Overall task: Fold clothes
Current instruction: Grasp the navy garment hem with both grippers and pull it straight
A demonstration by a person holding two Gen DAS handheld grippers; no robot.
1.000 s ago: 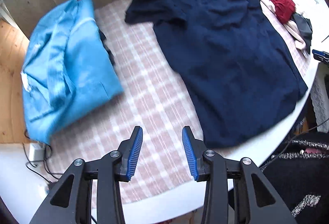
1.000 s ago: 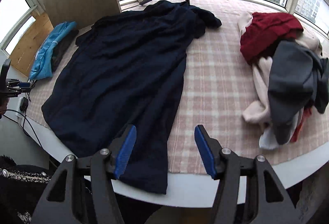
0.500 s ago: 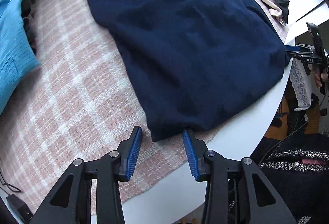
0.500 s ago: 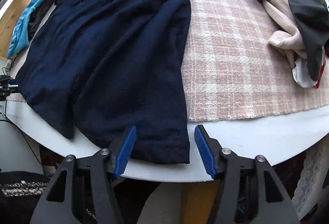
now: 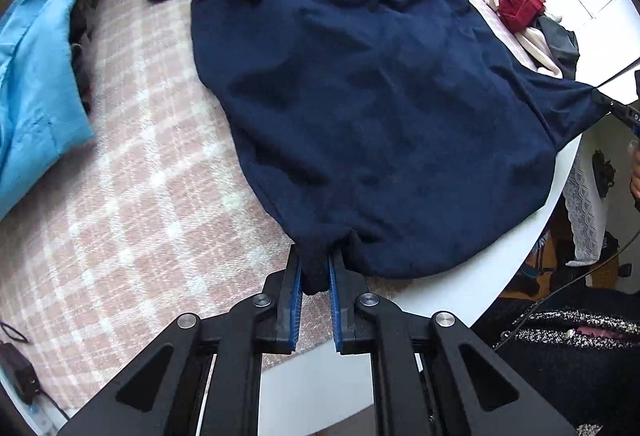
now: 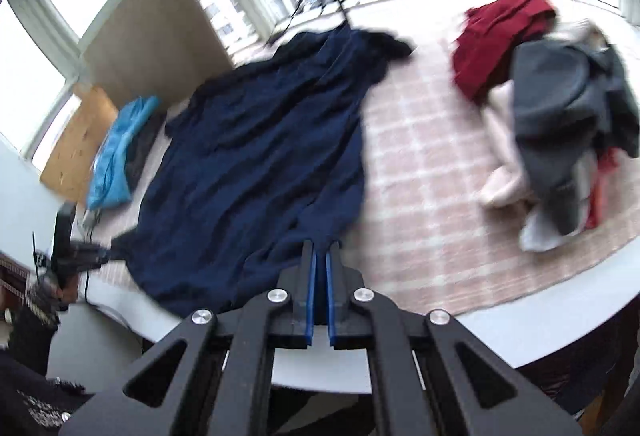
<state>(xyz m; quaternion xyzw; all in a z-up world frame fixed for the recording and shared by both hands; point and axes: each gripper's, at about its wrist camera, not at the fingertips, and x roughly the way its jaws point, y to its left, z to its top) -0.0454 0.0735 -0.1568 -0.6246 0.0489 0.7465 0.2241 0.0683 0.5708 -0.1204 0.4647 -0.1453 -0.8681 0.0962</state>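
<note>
Both your grippers have just closed on the wide navy-blue cloth garment [image 5: 372, 108] spread on the pink checked blanket [image 5: 132, 196]. Left gripper [image 5: 315, 268] is closing on the hem corner at six o'clock; right gripper [image 6: 320, 256] pinches the other corner. You're set to lift and fold.

Left wrist cam: steep downward look along its fingers from the table's near edge, close over the navy garment [image 5: 372, 108] hem. Right wrist cam: shallower tilt, blurred, windows at 12 o'clock. Both share the navy garment, blue clothes [image 5: 36, 76] and the red-grey pile [image 6: 552, 84]; each catches the other gripper at frame edge.
</note>
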